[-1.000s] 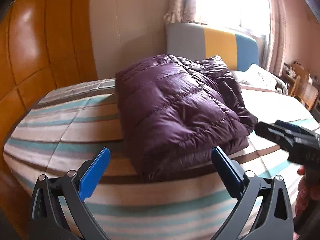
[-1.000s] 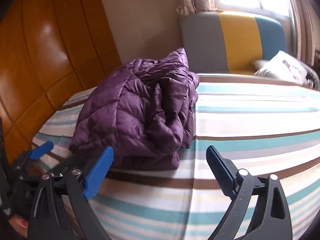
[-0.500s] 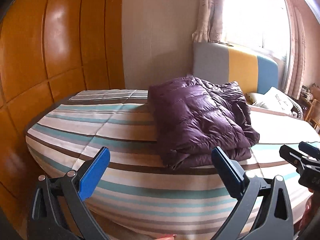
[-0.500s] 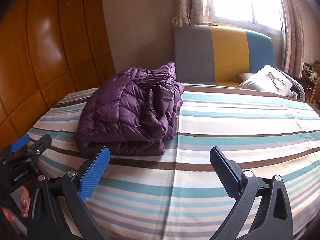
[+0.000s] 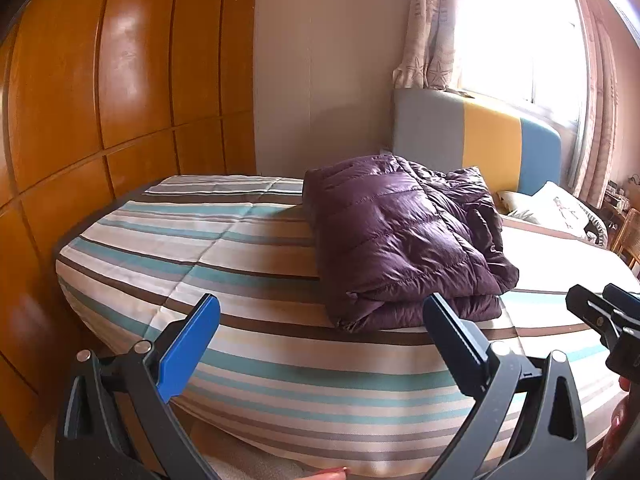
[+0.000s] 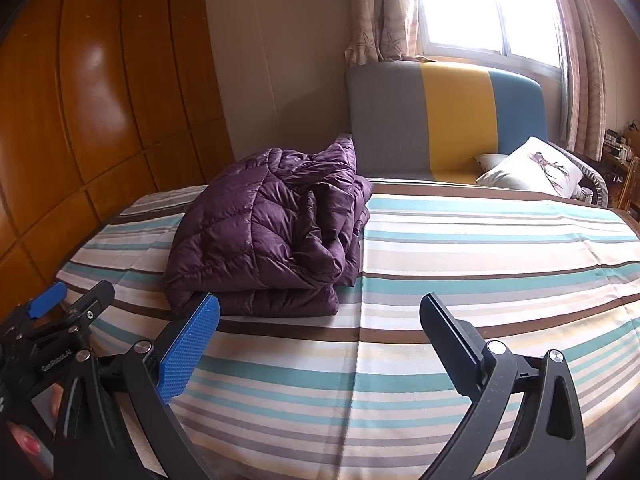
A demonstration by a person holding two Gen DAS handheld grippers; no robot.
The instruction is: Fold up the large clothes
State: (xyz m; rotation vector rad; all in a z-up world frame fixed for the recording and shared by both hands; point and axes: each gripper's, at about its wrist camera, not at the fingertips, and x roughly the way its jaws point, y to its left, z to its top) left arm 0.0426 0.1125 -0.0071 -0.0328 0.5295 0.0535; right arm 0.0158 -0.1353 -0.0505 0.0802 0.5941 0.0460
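A purple quilted down jacket [image 5: 404, 236] lies folded in a thick bundle on the striped bed [image 5: 224, 256], on its left half near the headboard; it also shows in the right wrist view [image 6: 272, 236]. My left gripper [image 5: 320, 320] is open and empty, held back from the bed's near edge, below the jacket. My right gripper [image 6: 320, 320] is open and empty, over the bed's near edge to the right of the jacket. The left gripper also appears at the left of the right wrist view [image 6: 68, 304].
A wooden wardrobe [image 5: 100, 92] stands along the left of the bed. A grey, yellow and blue headboard [image 6: 444, 120] and a white pillow [image 6: 532, 168] are at the far end under a bright window. The striped bedspread [image 6: 500, 248] stretches right of the jacket.
Both grippers have pulled back and away from the jacket, which now looks smaller and farther off. The jacket stays folded on the bed. Both jaws stay open.
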